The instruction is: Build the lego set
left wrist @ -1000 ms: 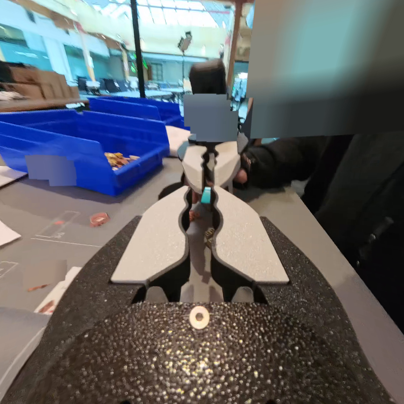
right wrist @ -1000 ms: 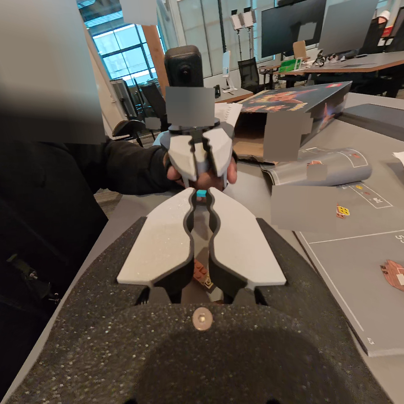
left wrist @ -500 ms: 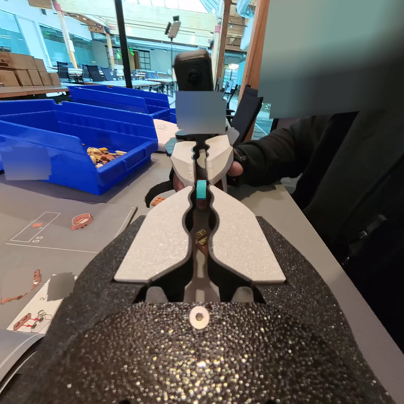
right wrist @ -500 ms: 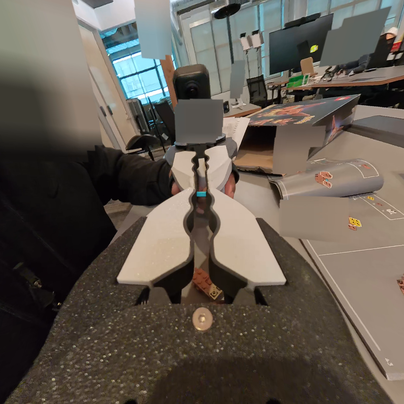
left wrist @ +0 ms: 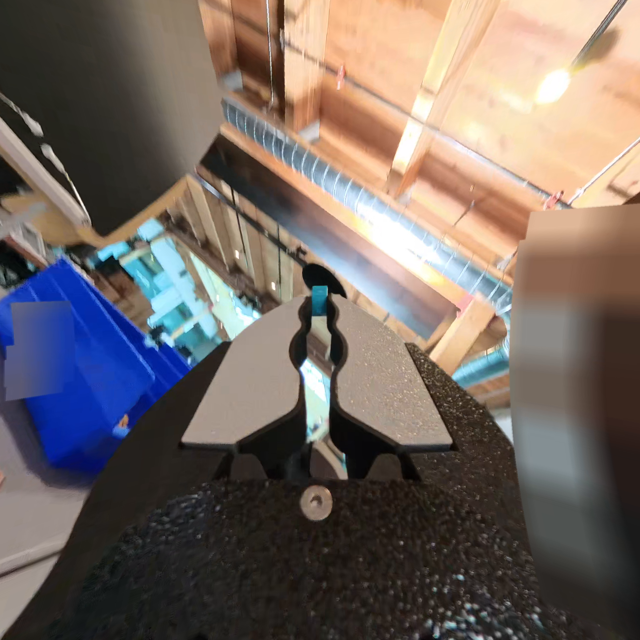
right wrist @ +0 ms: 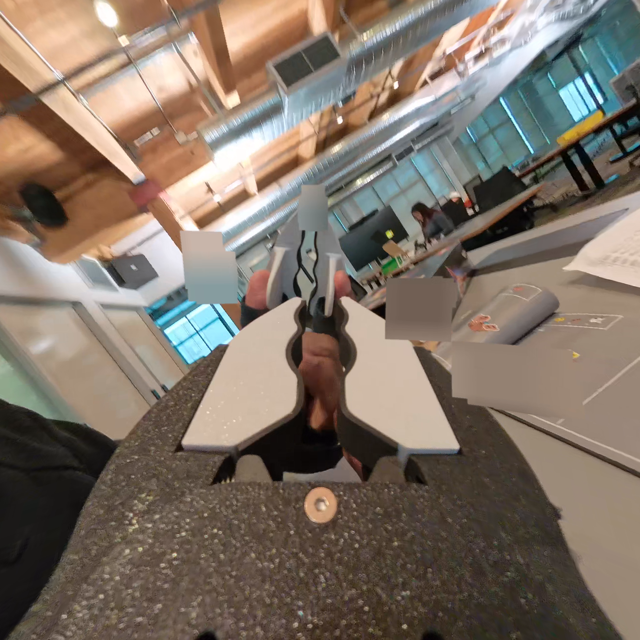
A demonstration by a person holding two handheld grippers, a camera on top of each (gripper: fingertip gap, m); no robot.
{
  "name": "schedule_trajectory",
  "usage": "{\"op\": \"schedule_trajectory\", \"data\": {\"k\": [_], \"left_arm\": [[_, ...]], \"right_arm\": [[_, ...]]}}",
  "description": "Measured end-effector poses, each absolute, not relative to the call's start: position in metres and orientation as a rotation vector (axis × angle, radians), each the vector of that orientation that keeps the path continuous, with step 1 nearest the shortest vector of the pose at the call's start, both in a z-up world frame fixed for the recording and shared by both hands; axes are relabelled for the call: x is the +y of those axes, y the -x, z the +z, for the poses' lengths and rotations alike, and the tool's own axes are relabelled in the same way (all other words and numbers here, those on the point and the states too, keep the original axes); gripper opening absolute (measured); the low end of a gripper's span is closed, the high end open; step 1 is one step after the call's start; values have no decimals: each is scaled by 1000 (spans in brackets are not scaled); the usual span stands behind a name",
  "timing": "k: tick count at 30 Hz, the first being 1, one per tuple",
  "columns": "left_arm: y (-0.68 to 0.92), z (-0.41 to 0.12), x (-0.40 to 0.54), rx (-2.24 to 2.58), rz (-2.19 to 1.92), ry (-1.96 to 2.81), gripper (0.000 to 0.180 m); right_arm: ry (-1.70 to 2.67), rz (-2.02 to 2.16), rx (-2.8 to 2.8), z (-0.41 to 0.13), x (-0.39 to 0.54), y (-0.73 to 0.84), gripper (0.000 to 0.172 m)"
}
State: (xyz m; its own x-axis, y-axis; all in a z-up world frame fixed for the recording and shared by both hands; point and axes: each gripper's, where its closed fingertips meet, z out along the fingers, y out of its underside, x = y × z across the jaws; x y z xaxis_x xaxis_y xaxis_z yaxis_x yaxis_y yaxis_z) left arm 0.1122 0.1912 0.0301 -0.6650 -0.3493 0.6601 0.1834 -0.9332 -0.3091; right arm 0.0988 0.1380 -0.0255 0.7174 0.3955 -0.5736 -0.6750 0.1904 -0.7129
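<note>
My left gripper (left wrist: 319,304) is tilted up towards the ceiling. Its fingertips are shut on a small teal brick (left wrist: 319,300), which stands upright and pokes out a little past the tips. My right gripper (right wrist: 320,306) is open with nothing between its pads. Just ahead of it, the right wrist view shows the left gripper (right wrist: 310,294) from below, held by a person's hand (right wrist: 318,363). The teal brick is hidden in that view. The two grippers are tip to tip, very close.
A blue bin (left wrist: 69,363) is low at the left. The grey table (right wrist: 554,450) lies to the right, with a rolled grey booklet (right wrist: 512,311) and a white sheet (right wrist: 616,256). Silver ducts and wooden beams are overhead. A person sits at a far desk (right wrist: 429,221). My hands' fingertips stand some 8 cm from each other.
Both grippers swung up from the table towards the ceiling. The left gripper closed on the teal brick that the right held; the right has now opened and let it go.
</note>
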Motion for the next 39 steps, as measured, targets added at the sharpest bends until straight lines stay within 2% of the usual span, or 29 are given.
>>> {"op": "schedule_trajectory", "data": {"k": [6, 7, 18, 23, 26, 30, 39], "left_arm": [[-98, 42, 210, 23, -2604, 983, 7], [-98, 43, 209, -3, -2618, 975, 7], [-94, 43, 210, 76, -2564, 1033, 7], [-97, 15, 192, 605, -2248, 1155, 7], [-96, -29, 169, 1084, -1971, 1272, 7], [-88, -83, 147, 1550, -1603, 1354, 7], [-72, -128, 117, 1909, -1365, 1339, 7]], "right_arm": [[1119, 674, 215, -11, 129, -85, 10], [1137, 694, 184, -12, 130, -77, 5], [1205, 955, 92, -18, 133, -48, 0], [1390, 636, -44, -15, 121, -82, 3], [1634, 422, -211, -46, 114, -101, 7], [1882, 375, -435, -95, 106, -99, 21], [2084, 340, -909, -146, 90, -89, 41]]}}
